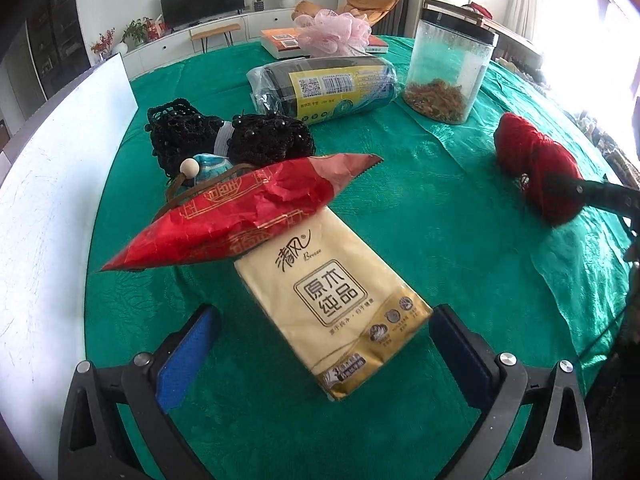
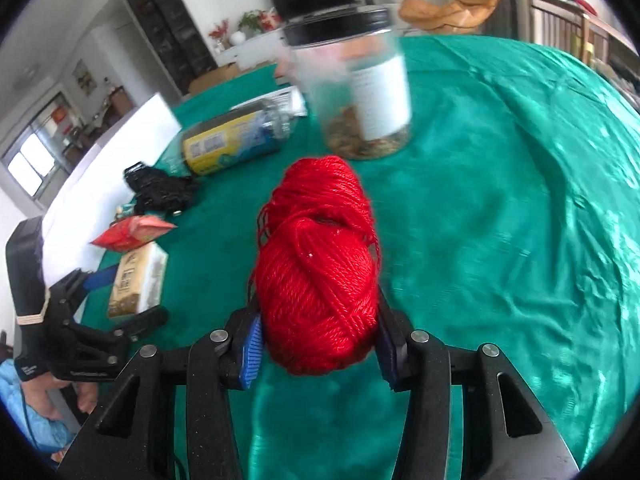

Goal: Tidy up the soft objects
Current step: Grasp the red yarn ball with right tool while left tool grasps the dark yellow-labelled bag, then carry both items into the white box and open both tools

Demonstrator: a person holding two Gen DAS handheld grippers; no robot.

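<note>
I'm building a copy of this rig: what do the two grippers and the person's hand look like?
Both the left gripper and right gripper are matte black frames with silver bolt heads and ribbed blue pads. The hand wears a black glove beside a light-blue sleeve.

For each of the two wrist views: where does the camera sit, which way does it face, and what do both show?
Left wrist: on the left gripper, angled down at the tissue pack between its open fingers; the right gripper's tip shows at the right edge.
Right wrist: on the right gripper, angled down, closed on the red yarn ball; the left gripper shows at left.
Shared: yarn, tissue pack, red snack bag, jar, green tablecloth.
</note>
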